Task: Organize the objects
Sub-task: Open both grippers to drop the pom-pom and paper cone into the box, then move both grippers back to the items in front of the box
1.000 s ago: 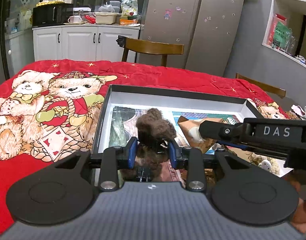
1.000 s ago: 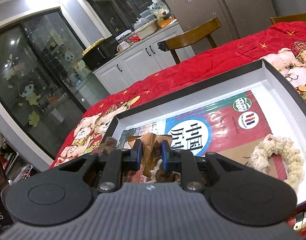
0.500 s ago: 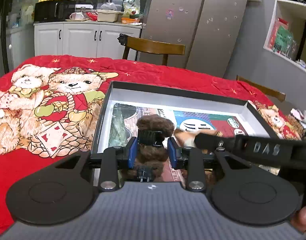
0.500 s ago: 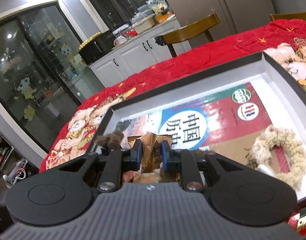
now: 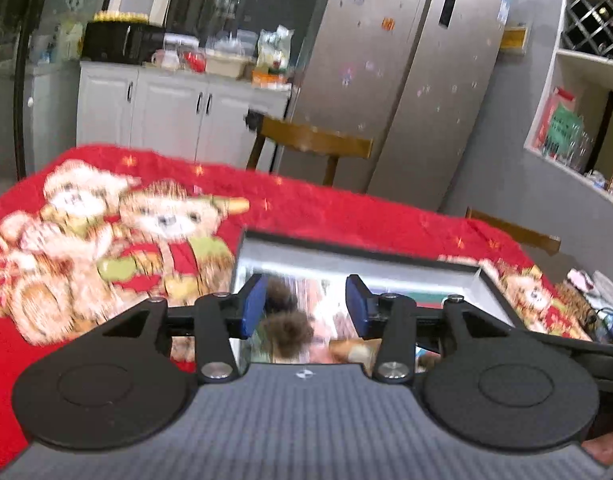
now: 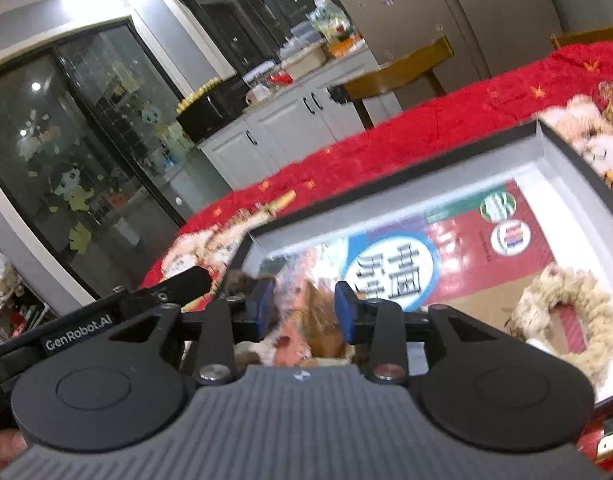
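Note:
A shallow box with a dark rim (image 5: 346, 249) (image 6: 386, 196) lies on the red bear-print cloth. Inside lie a printed book (image 6: 458, 248), a beige fuzzy ring (image 6: 562, 320), a brown foil packet (image 6: 320, 320) and a brown furry clip (image 5: 286, 328). My left gripper (image 5: 304, 306) is open above the box, with the furry clip lying loose below its jaws. My right gripper (image 6: 304, 308) is open over the foil packet, which lies loose in the box. Both views are blurred by motion.
The red cloth (image 5: 106, 240) covers the table around the box. A wooden chair (image 5: 314, 144) stands at the far edge and another chair back (image 5: 514, 232) at the right. Cabinets (image 5: 166, 112) and a fridge (image 5: 394, 80) stand behind.
Both grippers have opened: the left let go of the furry clip, the right let go of the foil packet. Both have lifted and pulled back, tilting the views upward.

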A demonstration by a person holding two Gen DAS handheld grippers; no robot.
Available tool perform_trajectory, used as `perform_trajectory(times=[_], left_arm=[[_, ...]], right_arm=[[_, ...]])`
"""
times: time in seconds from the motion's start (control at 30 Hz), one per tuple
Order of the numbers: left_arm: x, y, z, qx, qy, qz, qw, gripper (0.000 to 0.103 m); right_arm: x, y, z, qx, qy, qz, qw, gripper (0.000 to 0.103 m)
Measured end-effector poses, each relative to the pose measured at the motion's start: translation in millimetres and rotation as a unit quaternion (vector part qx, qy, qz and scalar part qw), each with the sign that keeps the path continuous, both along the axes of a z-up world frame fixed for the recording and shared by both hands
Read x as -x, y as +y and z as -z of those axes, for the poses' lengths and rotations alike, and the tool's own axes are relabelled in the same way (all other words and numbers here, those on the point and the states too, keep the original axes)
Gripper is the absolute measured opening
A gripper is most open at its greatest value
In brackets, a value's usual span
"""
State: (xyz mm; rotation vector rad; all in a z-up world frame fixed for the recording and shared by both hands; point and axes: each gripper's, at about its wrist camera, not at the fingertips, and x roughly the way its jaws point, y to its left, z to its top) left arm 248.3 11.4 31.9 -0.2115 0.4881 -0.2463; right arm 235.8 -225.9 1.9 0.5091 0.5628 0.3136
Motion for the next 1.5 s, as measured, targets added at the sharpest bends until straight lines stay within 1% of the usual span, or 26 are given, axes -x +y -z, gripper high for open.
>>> perform_trajectory(times=[0.03, 0.07, 0.1, 0.17, 0.2, 0.27, 0.3, 0.33, 0.4, 0.47, 0.5, 0.6, 0.7, 0.8, 0.9, 1.03, 1.07, 1.17, 1.23, 1.33, 1.43, 1.5], left_arm=[[2.9, 1.4, -5.8, 0.0, -0.006, -0.001, 1.0, 0.053], [6.0, 3.3, -11.3, 0.002, -0.011, -0.002, 0.9999, 0.056], [10.5, 5.3, -19.1, 0.005, -0.019, -0.002, 0.9998, 0.057], [22.3, 7.8, -35.0, 0.009, -0.042, -0.003, 0.9991, 0.059], [28.7, 8.7, -42.5, 0.009, -0.053, -0.003, 0.9986, 0.063], [45.2, 10.5, -60.1, 0.012, -0.079, 0.001, 0.9968, 0.069], [55.6, 10.8, -70.0, 0.014, -0.093, 0.003, 0.9955, 0.073], [64.3, 10.5, -78.1, 0.015, -0.104, 0.004, 0.9945, 0.074], [84.5, 9.4, -93.4, 0.015, -0.126, 0.005, 0.9919, 0.079], [105.3, 7.3, -103.6, 0.016, -0.146, 0.014, 0.9891, 0.079], [118.2, 4.5, -108.4, 0.015, -0.154, 0.023, 0.9878, 0.08], [150.1, -6.3, -113.2, 0.007, -0.174, 0.033, 0.9843, 0.08], [179.1, -17.8, -108.1, 0.005, -0.189, 0.04, 0.9812, 0.08], [190.5, -24.4, -96.2, 0.02, -0.174, 0.054, 0.983, 0.08], [189.0, -27.1, -85.9, 0.009, -0.155, 0.073, 0.9851, 0.08], [181.4, -24.9, -68.5, 0.012, -0.125, 0.046, 0.991, 0.08], [178.9, -23.1, -62.5, 0.015, -0.118, 0.045, 0.9919, 0.08], [172.5, -22.8, -40.2, 0.001, -0.099, 0.036, 0.9945, 0.08], [168.5, -26.8, -24.7, -0.017, -0.085, 0.038, 0.9955, 0.079], [154.5, -33.8, -2.9, -0.045, -0.048, 0.049, 0.9966, 0.078], [146.1, -38.5, 16.3, -0.048, -0.015, 0.063, 0.9968, 0.077], [144.8, -42.4, 27.5, -0.048, 0.001, 0.067, 0.9966, 0.075]], right_arm=[[3.2, -0.9, -6.4, -0.002, -0.008, 0.0, 1.0, 0.054], [8.1, -1.5, -15.6, -0.003, -0.019, -0.001, 1.0, 0.057], [12.5, -2.7, -23.3, -0.004, -0.028, -0.001, 1.0, 0.061], [24.2, -4.6, -40.7, -0.007, -0.053, -0.002, 0.999, 0.065], [31.6, -5.5, -51.0, -0.006, -0.066, 0.001, 0.998, 0.068], [48.6, -6.8, -70.6, -0.001, -0.095, 0.01, 0.995, 0.072], [56.1, -6.8, -78.9, 0.002, -0.108, 0.014, 0.994, 0.076], [64.2, -6.8, -86.2, 0.007, -0.121, 0.019, 0.992, 0.083], [85.0, -9.5, -98.3, 0.014, -0.152, 0.027, 0.988, 0.085], [101.4, -13.4, -105.7, 0.023, -0.17, 0.033, 0.985, 0.086], [110.6, -16.1, -109.0, 0.029, -0.178, 0.037, 0.983, 0.089], [139.0, -26.1, -116.0, 0.058, -0.201, 0.055, 0.976, 0.093], [160.6, -34.8, -115.0, 0.074, -0.212, 0.086, 0.971, 0.096], [176.3, -40.9, -105.0, 0.08, -0.209, 0.108, 0.969, 0.096], [179.6, -41.1, -84.0, 0.079, -0.209, 0.129, 0.966, 0.096], [178.5, -31.3, -52.0, 0.12, -0.198, 0.135, 0.963, 0.096], [176.3, -30.2, -44.1, 0.125, -0.187, 0.135, 0.965, 0.096], [171.8, -34.6, -25.3, 0.12, -0.146, 0.131, 0.973, 0.094], [169.8, -38.4, -15.4, 0.113, -0.121, 0.128, 0.978, 0.091], [167.4, -43.3, 2.1, 0.11, -0.072, 0.125, 0.983, 0.085], [163.6, -47.2, 19.4, 0.086, -0.022, 0.108, 0.99, 0.078], [164.8, -42.8, 27.7, 0.088, -0.008, 0.102, 0.991, 0.076]])
